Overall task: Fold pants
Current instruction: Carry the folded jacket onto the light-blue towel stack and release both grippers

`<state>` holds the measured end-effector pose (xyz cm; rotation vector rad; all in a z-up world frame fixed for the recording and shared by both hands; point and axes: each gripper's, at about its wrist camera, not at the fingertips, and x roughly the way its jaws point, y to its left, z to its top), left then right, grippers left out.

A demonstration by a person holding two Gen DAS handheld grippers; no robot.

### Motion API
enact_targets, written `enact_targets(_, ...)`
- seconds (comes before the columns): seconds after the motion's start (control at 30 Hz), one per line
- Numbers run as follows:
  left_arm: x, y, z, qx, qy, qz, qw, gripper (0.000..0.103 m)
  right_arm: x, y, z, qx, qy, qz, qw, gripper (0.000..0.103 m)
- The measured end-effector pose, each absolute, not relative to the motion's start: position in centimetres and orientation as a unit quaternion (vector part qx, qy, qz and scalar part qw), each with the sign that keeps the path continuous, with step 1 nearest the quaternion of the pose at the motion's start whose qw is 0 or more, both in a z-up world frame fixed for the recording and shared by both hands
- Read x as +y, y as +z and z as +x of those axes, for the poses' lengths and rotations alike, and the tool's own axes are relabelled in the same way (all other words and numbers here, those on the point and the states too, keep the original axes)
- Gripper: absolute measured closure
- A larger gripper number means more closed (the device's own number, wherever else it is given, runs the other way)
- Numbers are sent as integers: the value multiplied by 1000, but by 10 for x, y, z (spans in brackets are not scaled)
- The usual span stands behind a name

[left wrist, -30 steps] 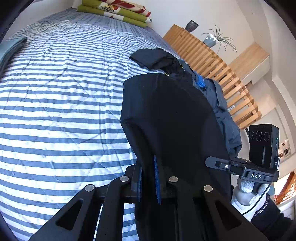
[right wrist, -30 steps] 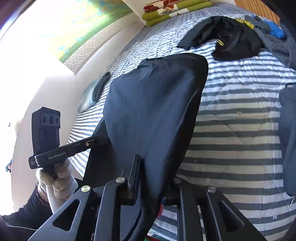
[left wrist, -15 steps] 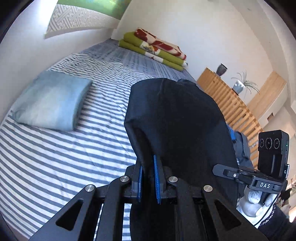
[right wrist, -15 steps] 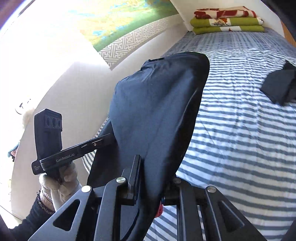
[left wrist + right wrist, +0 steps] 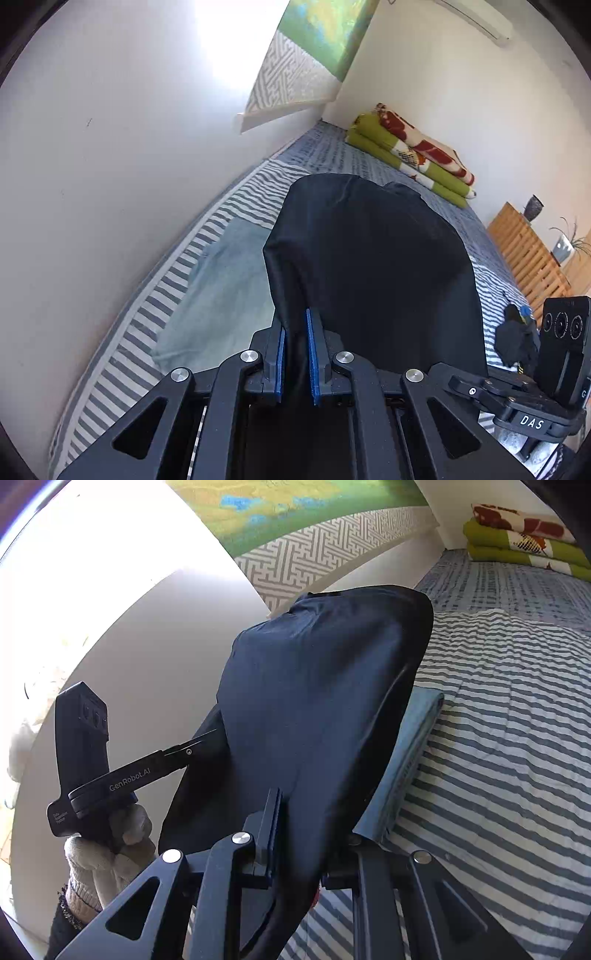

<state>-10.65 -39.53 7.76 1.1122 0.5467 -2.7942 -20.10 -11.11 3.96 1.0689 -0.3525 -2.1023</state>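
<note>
You are carrying the dark pants (image 5: 373, 266) off the bed (image 5: 258, 206), pinched between both tools, so the job right now is landing them cleanly. Starting at your left: the left tool (image 5: 295, 358) is clamping one edge of the cloth between its blue pads (image 5: 311, 362), and just beyond it, close to the wall, a folded light blue cloth (image 5: 221, 280) is lying on the striped cover. In the right wrist view the pants are hanging right above or against that cloth, so be deciding whether you are stacking on it or setting down beside it. Moving right, the right tool (image 5: 299, 849) is gripping the other edge, with the fabric draped over its fingers. Keep both tools level and apart so the span between them is staying taut, and lower them together. The loose dark clothes (image 5: 517, 339) at far right are lying well apart; steer clear of them.
</note>
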Motion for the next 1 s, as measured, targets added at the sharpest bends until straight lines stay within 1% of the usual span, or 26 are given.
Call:
enact_targets(0.2,-448,41,-145,204,-906,365,62,93,-159,4,-249,-140,-815,425,367,88)
enact_targets(0.37,-450,9,-184,191,-905,374,67,93,-165,-24,-275,-146,-815,435,354,88)
enact_targets(0.5,-461,-15,-211,196,-901,381,68,93,-167,-41,-292,-148,-818,439,341,88)
enact_targets(0.53,-460,-22,-218,189,-899,389,71,92,-168,-45,-296,-147,-819,440,338,88)
enact_targets(0.57,-460,-29,-224,179,-896,400,79,86,-169,-48,-300,-145,-821,442,333,88)
enact_targets(0.63,-462,-38,-230,170,-889,414,102,78,-171,-57,-306,-131,-822,453,320,85)
enact_targets(0.7,-475,-35,-222,194,-889,401,112,76,-170,-60,-311,-114,-822,467,306,74)
enact_targets(0.77,-487,-25,-210,207,-895,375,126,76,-163,-56,-308,-105,-827,464,299,69)
enact_targets(0.83,-490,-17,-199,197,-904,358,127,77,-154,-48,-302,-91,-843,448,283,69)
enact_targets(0.9,-486,-14,-192,190,-909,355,110,78,-140,-38,-291,-99,-856,429,269,69)
enact_targets(1.0,-466,-15,-186,178,-909,370,73,78,-134,-22,-266,-101,-862,398,298,69)
